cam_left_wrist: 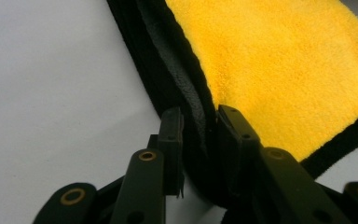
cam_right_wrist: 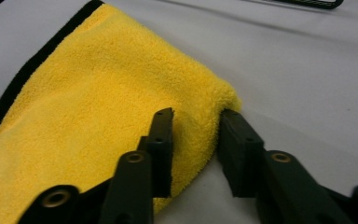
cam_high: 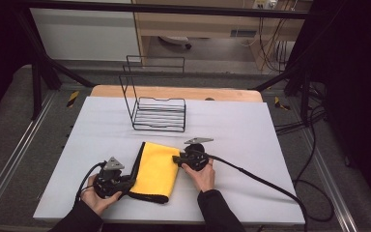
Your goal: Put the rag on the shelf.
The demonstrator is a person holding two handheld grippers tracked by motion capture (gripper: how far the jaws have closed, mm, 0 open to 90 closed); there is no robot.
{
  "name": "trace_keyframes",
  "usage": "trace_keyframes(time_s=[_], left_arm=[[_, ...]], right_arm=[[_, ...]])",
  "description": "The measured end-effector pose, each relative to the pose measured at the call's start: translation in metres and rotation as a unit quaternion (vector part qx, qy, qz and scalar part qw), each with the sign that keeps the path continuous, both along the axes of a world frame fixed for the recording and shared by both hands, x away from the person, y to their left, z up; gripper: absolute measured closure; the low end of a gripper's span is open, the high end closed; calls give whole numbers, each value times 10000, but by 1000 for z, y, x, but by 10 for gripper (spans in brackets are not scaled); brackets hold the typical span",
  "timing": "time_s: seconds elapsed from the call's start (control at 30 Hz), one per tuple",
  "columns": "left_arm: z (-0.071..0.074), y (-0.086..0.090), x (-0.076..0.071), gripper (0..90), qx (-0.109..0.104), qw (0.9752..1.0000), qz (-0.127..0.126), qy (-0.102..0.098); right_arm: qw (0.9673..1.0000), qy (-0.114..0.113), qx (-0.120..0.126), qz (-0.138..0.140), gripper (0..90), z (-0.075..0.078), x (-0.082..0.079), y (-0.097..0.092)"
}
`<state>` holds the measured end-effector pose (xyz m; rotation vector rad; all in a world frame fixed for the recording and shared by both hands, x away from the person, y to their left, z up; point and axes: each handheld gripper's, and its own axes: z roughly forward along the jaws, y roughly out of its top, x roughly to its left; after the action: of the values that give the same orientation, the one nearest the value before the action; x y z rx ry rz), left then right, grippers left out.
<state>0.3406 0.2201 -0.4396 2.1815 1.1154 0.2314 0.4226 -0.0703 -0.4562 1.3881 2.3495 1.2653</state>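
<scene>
We saw the folded yellow cloth (cam_high: 157, 171) lying flat on the worktop (cam_high: 241, 125), at 6 o'clock from the wire rack (cam_high: 158, 113). The left gripper (cam_high: 125, 183) pinched the cloth's black-trimmed edge at 9 o'clock; the right gripper (cam_high: 176, 158) had its jaws clamped on the 3 o'clock edge.

A lab or test room: a table (cam_high: 251, 130) with a grey sheet stands inside a black metal frame (cam_high: 38, 58), loose cables (cam_high: 314, 159) run over the carpet, and a wooden desk (cam_high: 198, 21) stands behind its far edge.
</scene>
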Motion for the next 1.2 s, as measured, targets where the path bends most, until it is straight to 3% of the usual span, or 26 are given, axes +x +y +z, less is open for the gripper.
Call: trace_keyframes(time_s=[0.07,0.13,0.3,0.43,0.5,0.53,0.6,0.63,0.73,0.8,0.83,0.93,1.07,1.2], left_arm=[[0,-1,-1,739,-21,10000,53,52],[1,-1,-1,764,-57,9999,114,96],[3,-2,-7,774,-233,9993,202,227],[4,-6,-12,762,-139,9996,237,70],[4,-5,-11,731,-137,9996,224,36],[5,-4,-10,662,-134,9997,190,29],[10,-1,-8,561,-198,9997,131,-19],[12,1,-6,561,-295,9995,131,-57],[21,6,4,427,-377,9988,194,-246],[26,7,12,386,-327,9984,224,-407],[29,8,17,312,-300,9983,209,-455],[35,9,34,276,-327,9976,244,-560],[38,6,61,151,-258,9979,269,-538],[33,3,87,190,-259,9971,476,-529]], right_arm=[[10000,-16,68,-10,795,1,0,0],[9999,-56,107,-7,829,2,2,1],[9996,-206,176,60,837,3,8,4],[9991,-309,13,306,820,5,16,11],[9988,-356,-41,339,753,5,18,11],[9979,-549,-76,349,644,9,16,9],[9966,-740,-53,354,531,15,12,8],[9966,-740,-53,354,531,15,12,8],[9951,-895,-33,421,343,31,5,3],[9950,-901,-47,425,293,34,3,1],[9941,-978,-114,447,211,39,1,-3],[9937,-1027,-144,426,159,44,-2,-7],[9944,-938,-130,471,98,50,-6,-17],[9946,-916,-126,472,80,50,-12,-27]])
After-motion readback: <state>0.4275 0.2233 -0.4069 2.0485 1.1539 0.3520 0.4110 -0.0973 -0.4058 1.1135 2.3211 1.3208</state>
